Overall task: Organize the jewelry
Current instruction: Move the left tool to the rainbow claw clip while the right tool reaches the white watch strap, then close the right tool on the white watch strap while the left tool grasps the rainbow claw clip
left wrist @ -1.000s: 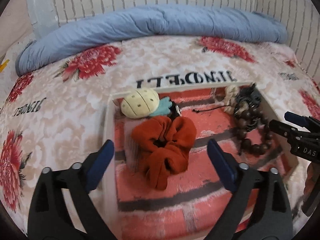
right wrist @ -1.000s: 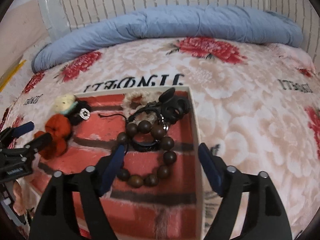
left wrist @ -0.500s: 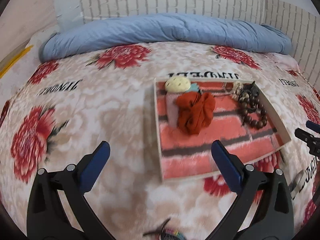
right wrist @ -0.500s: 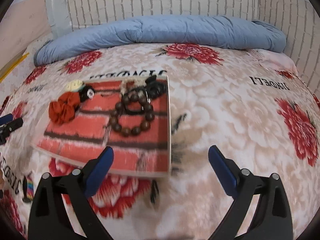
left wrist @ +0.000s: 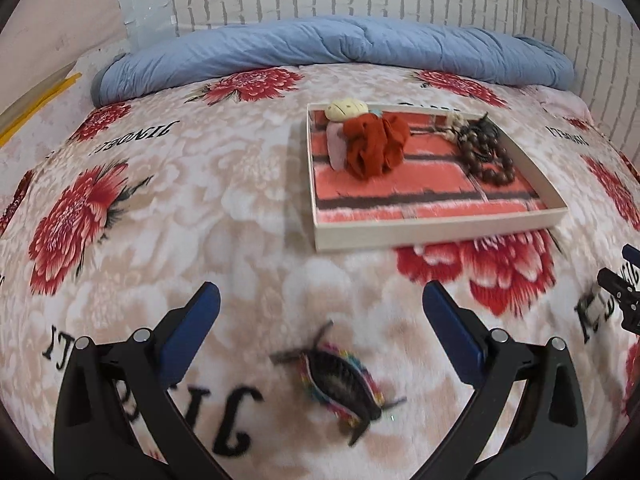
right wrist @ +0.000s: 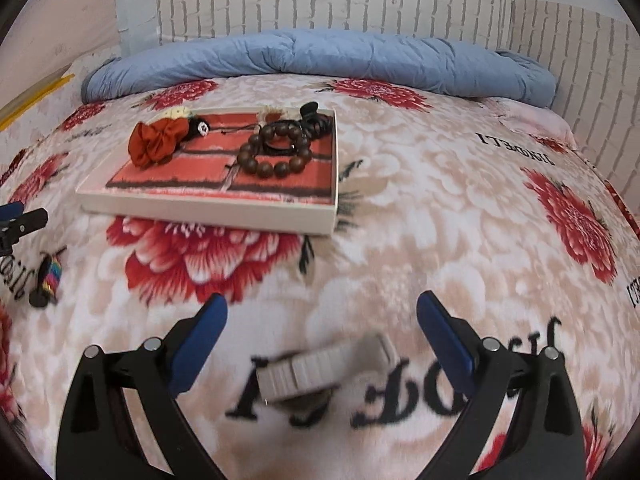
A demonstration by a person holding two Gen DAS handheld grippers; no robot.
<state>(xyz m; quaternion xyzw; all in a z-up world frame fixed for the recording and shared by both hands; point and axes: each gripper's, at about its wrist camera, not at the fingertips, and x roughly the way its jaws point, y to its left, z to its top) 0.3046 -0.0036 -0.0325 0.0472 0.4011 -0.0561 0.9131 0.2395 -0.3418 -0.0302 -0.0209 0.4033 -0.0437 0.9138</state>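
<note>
Jewelry here is split between the bed (left wrist: 192, 200) and the tray (left wrist: 432, 236): the flowered bedspread carries everything, the shallow tray sits near its middle, and two pieces lie loose on the fabric on the near side of it. Inside the tray you have the rust-red scrunchie (left wrist: 374, 144) toward the far left and the wooden bead bracelet (left wrist: 486, 158) toward the right, with a few small dark pieces behind it; the near half of the tray floor is bare, so aim your drops there. Your left gripper (left wrist: 320, 312) is spread wide and carries nothing, and the striped hair clip (left wrist: 340, 384) lies on the bedspread between its fingers, a little nearer the right one. Your right gripper (right wrist: 322, 318) is likewise spread and carrying nothing, with the pale band (right wrist: 324, 368) lying slantwise between its fingers. Both pieces look blurred, so I'd judge the hands are in motion; settle them before you close. For the clip, come down so the fingers straddle its narrow width and close across the body, not the loose ends. The bedspread is soft, so press lightly or you will pinch fabric with it. The band looks flat and flexible, so take it across its short side near the middle, lift clear of the tray wall, and release low over the bare floor.
</note>
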